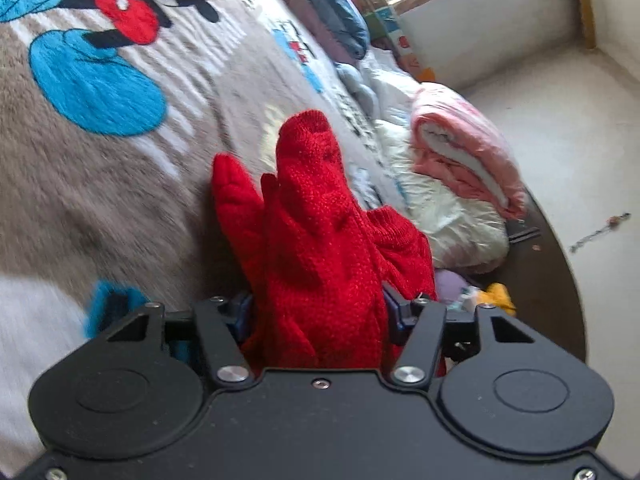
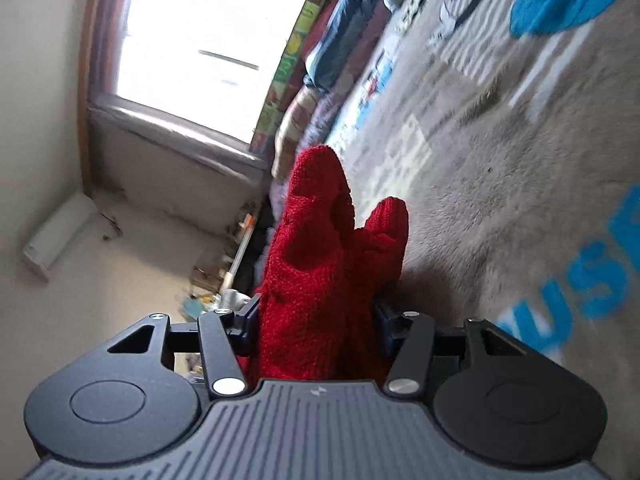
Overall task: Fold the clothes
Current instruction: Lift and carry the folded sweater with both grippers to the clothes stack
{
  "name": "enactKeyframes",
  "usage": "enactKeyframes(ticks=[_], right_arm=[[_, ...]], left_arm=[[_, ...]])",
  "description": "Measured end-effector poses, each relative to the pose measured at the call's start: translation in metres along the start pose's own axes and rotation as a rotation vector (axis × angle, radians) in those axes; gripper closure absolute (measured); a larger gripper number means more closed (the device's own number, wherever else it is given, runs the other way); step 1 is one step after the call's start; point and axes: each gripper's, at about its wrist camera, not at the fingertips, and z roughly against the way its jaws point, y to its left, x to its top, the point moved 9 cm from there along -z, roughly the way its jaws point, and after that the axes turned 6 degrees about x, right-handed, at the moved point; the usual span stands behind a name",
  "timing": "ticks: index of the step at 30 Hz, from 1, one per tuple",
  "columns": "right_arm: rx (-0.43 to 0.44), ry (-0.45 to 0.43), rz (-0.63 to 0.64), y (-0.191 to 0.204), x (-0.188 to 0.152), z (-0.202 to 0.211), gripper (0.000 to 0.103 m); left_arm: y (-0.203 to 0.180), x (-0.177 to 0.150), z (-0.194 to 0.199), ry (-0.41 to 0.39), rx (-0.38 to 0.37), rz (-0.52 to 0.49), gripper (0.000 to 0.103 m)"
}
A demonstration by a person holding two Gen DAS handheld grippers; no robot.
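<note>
Two grippers, one red knit sweater, and I've got it pinched at both ends. My left gripper [image 1: 318, 312] is clamped on a thick bunch of the red knit sweater [image 1: 316, 232], which sticks up and blocks most of that view. My right gripper [image 2: 316, 320] is squeezed on the sweater too, tilted hard sideways. Under it is a grey cartoon-mouse blanket [image 1: 100, 184]. Further out: one rolled pink blanket [image 1: 468, 148], a white duvet [image 1: 448, 208], then the window [image 2: 208, 32].
</note>
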Motion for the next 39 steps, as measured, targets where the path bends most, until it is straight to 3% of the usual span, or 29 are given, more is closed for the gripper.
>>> enactKeyframes(ticks=[4, 6, 7, 8, 13, 18, 19, 20, 21, 25, 29, 33, 39], right_arm=[[-0.010, -0.017, -0.013, 0.013, -0.018, 0.043, 0.046], [-0.097, -0.008, -0.019, -0.004, -0.029, 0.058, 0.031], [-0.158, -0.004, -0.025, -0.019, -0.033, 0.063, 0.029], [-0.191, -0.005, -0.024, -0.027, -0.036, 0.068, 0.039], [-0.190, -0.016, 0.027, -0.025, -0.040, 0.079, 0.025], [-0.211, 0.010, 0.093, -0.024, -0.051, 0.070, 0.028], [-0.192, 0.009, 0.071, -0.025, -0.053, 0.068, 0.034], [-0.170, 0.007, 0.038, -0.026, -0.053, 0.067, 0.043], [-0.152, -0.003, -0.001, -0.028, -0.054, 0.067, 0.045], [-0.081, -0.061, -0.037, -0.013, -0.050, 0.081, 0.049], [0.012, -0.156, -0.042, 0.017, -0.026, 0.107, 0.050], [0.089, -0.290, -0.043, 0.042, 0.016, 0.133, 0.050], [0.164, -0.480, -0.004, 0.066, 0.083, 0.203, 0.050]], left_arm=[[-0.015, -0.028, 0.022, 0.028, -0.060, -0.005, 0.045], [-0.009, -0.050, 0.026, 0.047, -0.035, -0.048, 0.043], [0.002, -0.060, 0.023, 0.067, 0.000, -0.049, 0.038], [0.016, -0.070, 0.019, 0.091, 0.038, -0.037, 0.037], [0.034, -0.082, 0.040, 0.077, 0.030, 0.008, 0.027], [0.036, -0.093, 0.039, 0.080, 0.036, -0.020, 0.025], [0.035, -0.094, 0.037, 0.074, 0.039, -0.033, 0.026], [0.032, -0.095, 0.034, 0.070, 0.033, -0.034, 0.033], [0.028, -0.095, 0.032, 0.067, 0.023, -0.031, 0.039], [-0.001, -0.090, 0.030, 0.054, -0.041, -0.048, 0.044], [-0.041, -0.084, 0.028, 0.073, -0.140, -0.063, 0.045], [-0.097, -0.080, 0.009, 0.109, -0.237, -0.093, 0.045], [-0.195, -0.066, -0.043, 0.193, -0.386, -0.165, 0.045]])
